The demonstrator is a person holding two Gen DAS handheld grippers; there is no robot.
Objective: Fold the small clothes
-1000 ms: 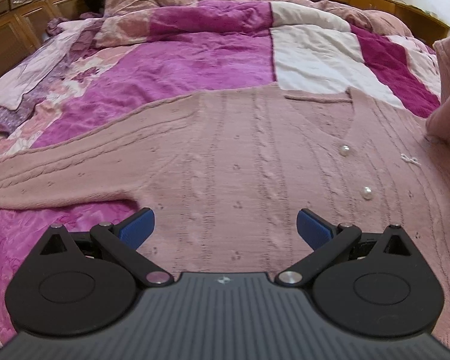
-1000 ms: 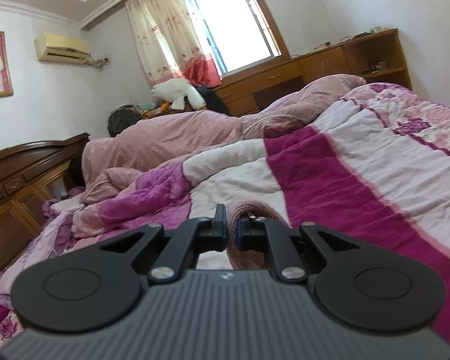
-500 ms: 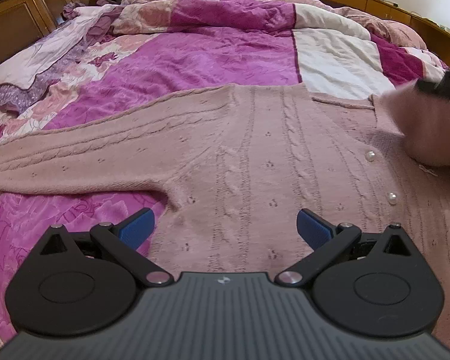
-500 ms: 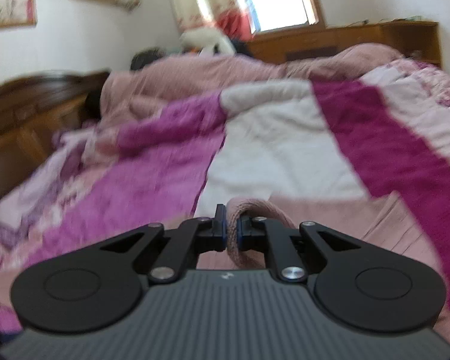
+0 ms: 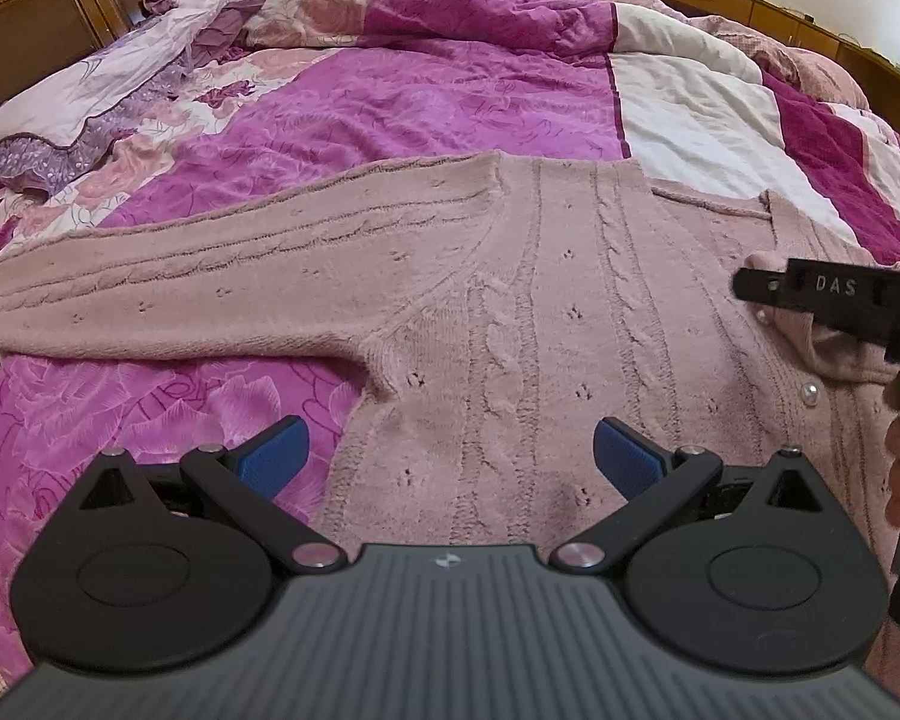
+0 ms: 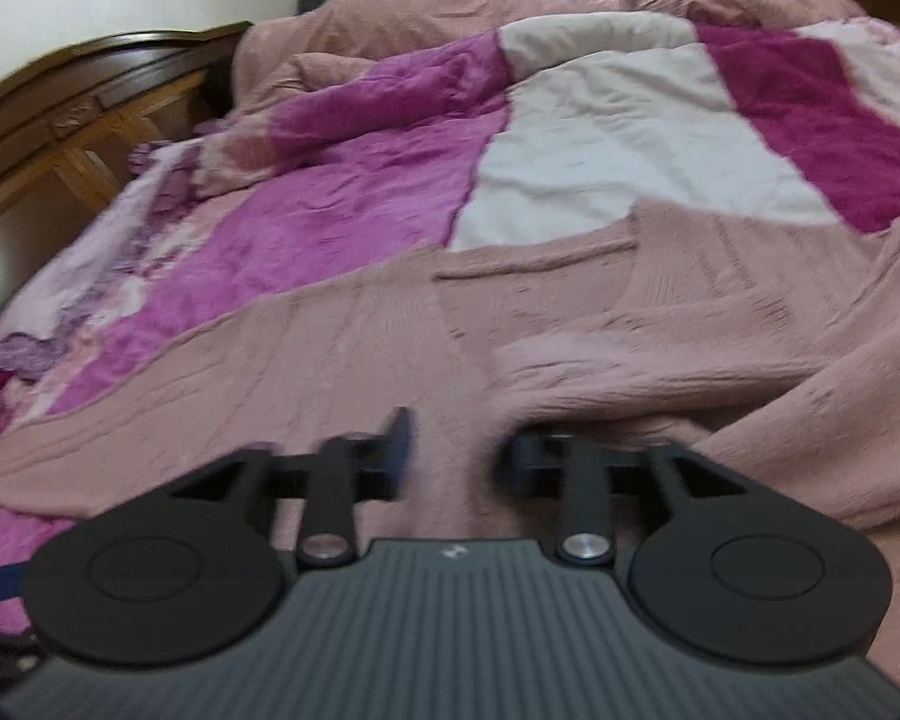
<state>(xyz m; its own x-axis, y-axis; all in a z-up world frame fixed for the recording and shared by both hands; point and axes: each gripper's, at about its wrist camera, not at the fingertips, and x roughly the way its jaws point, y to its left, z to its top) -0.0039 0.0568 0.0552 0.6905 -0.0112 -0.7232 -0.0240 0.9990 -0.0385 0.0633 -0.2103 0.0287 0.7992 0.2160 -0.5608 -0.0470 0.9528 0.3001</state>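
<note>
A pink cable-knit cardigan (image 5: 510,312) with pearl buttons lies flat on the bed, its left sleeve (image 5: 180,294) stretched out to the left. My left gripper (image 5: 450,456) is open and empty, low over the cardigan's lower body. My right gripper (image 6: 456,456) is open over the cardigan's chest (image 6: 360,360); the right sleeve (image 6: 660,360) lies folded across the body just beyond its right finger. The right gripper also shows at the right edge of the left wrist view (image 5: 834,300).
The bed is covered by a magenta, white and pink patchwork quilt (image 5: 426,102). A pink blanket (image 6: 450,6) is heaped at the head. A dark wooden headboard (image 6: 90,96) stands at the left, and wooden cabinets (image 5: 810,30) along the far side.
My right gripper came down over the cardigan with the right sleeve and opened, letting the sleeve drop across the body. My left gripper stayed open and shifted slightly.
</note>
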